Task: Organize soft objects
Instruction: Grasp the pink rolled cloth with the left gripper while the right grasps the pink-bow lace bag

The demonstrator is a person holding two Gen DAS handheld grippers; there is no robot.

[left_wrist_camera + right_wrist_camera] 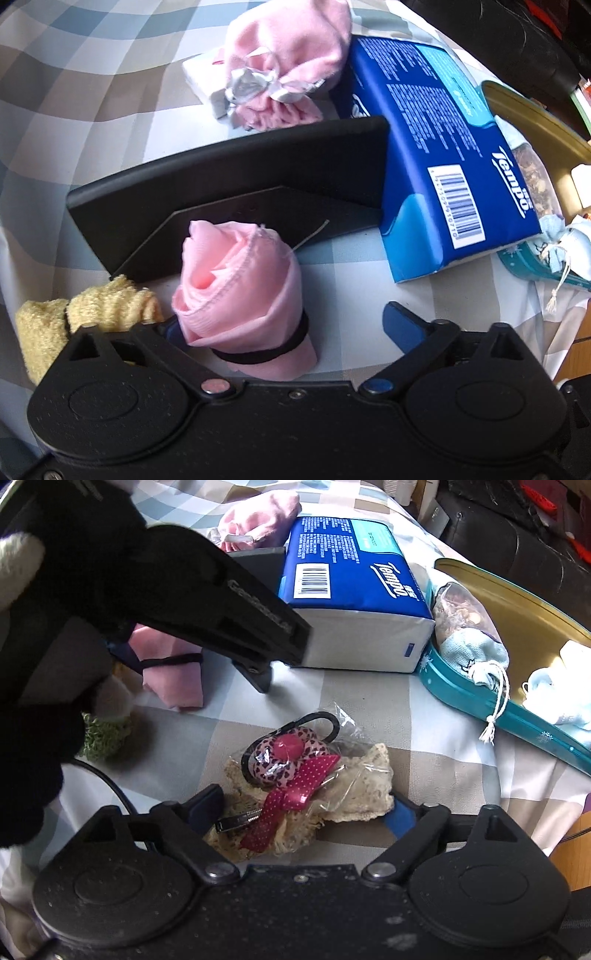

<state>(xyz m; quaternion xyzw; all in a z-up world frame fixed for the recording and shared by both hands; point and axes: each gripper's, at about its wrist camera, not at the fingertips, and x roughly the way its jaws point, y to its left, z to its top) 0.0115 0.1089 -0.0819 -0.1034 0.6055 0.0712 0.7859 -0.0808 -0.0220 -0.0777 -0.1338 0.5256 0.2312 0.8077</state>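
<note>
Holding wide, your left tongs (284, 321) sit around the pink roll (240, 295) on the checked worktop (92, 92), beside the yellow cloth (55, 321). Your right tongs (306, 808) look wide around the bagged hair bow (295, 771), maybe touching it.

At two o'clock we see a blue Tempo tissue pack (439, 147) on the checked tablecloth (74, 74); at three o'clock, a teal tin (491, 705); centrally, a black stand (229, 184).
</note>
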